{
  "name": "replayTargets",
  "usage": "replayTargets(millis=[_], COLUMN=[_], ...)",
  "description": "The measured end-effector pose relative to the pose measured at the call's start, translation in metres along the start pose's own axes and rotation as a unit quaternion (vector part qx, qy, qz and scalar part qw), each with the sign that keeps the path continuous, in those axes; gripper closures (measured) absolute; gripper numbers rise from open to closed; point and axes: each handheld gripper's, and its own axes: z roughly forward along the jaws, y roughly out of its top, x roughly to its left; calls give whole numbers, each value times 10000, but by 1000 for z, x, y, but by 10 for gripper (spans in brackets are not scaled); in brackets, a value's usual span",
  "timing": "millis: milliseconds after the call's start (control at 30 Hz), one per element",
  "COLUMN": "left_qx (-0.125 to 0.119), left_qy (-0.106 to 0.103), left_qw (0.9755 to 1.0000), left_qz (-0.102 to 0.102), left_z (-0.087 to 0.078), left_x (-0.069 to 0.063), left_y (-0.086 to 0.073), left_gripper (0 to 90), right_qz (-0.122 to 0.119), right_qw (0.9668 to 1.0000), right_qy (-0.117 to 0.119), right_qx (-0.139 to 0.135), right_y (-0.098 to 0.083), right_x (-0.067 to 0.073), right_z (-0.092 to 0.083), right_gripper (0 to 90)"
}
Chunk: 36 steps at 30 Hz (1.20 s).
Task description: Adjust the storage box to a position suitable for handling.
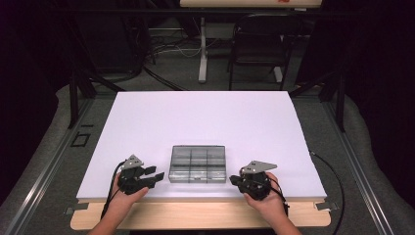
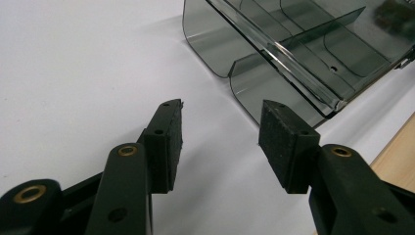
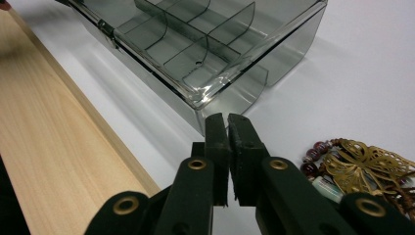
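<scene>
Compartment box: a smoky transparent plastic organiser box is sitting on the white worktop near its front edge, between the two hands, its inner dividers showing through the walls.
Left claw: the left claw is hovering released, its black pads standing apart with nothing between them, and is pointing at the near corner of the box without touching it; in the high view it is lying just left of the box.
Right claw: the right claw is resting clenched, pads pressed together on nothing, aimed at a box corner just ahead; in the high view it is sitting just right of the box.
Jewellery: a brass butterfly ornament with dark beads is lying on the worktop beside the right claw.
Front edge: a pale wooden strip is running along the worktop.
</scene>
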Motion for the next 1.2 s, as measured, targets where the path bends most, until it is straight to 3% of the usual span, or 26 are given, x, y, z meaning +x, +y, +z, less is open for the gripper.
replayTargets(millis=[833, 1200], left_qx=[-8, -56], left_qy=[-32, -185], left_qw=[10000, 9998], left_qz=[42, 94], left_z=[-1, -4], left_x=[-4, -12], left_y=[1, 1], left_gripper=[543, 580], right_qz=[-79, -59], right_qw=[9997, 9995], right_qy=[201, 221], right_qx=[-80, -196], right_y=[4, 6], right_x=[7, 8], right_z=[3, 1], right_gripper=[900, 900])
